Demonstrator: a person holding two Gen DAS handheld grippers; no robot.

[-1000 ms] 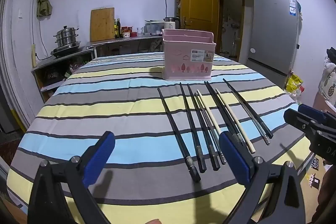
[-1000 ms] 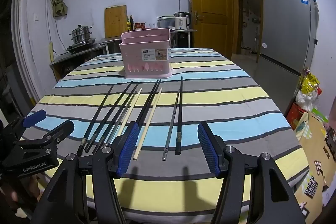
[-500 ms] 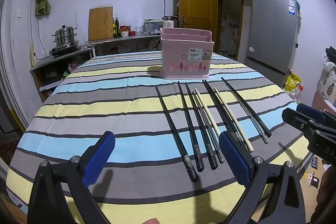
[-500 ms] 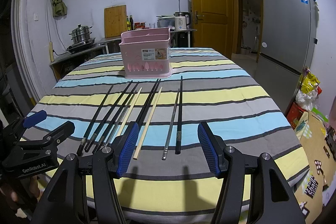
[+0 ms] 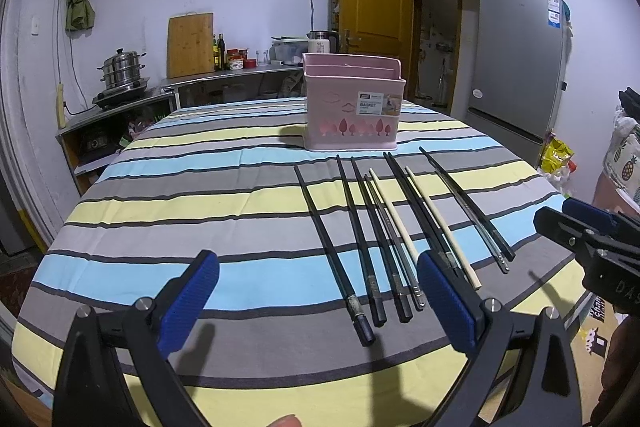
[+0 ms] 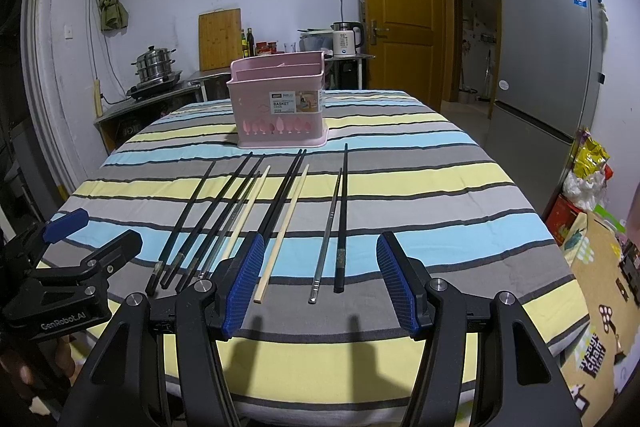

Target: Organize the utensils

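Several chopsticks lie side by side on the striped tablecloth: black chopsticks (image 5: 334, 247) (image 6: 342, 215), pale wooden chopsticks (image 5: 440, 223) (image 6: 282, 231) and a metal chopstick (image 6: 326, 235). Behind their far tips stands a pink utensil basket (image 5: 352, 107) (image 6: 280, 103). My left gripper (image 5: 320, 291) hovers open over the near ends of the left chopsticks, holding nothing. My right gripper (image 6: 320, 279) is open above the near ends of the metal and black pair, holding nothing. Each gripper also shows at the edge of the other's view.
The round table (image 5: 180, 211) carries a striped cloth and drops off just below the grippers. A grey fridge (image 6: 544, 43) and an open door stand at the right, a counter with a steamer pot (image 5: 122, 71) and cutting board at the back left. Bags lie on the floor at right.
The left wrist view has shifted slightly, with the basket and chopsticks sliding a little left in frame. The right gripper has stayed still. Both remain open.
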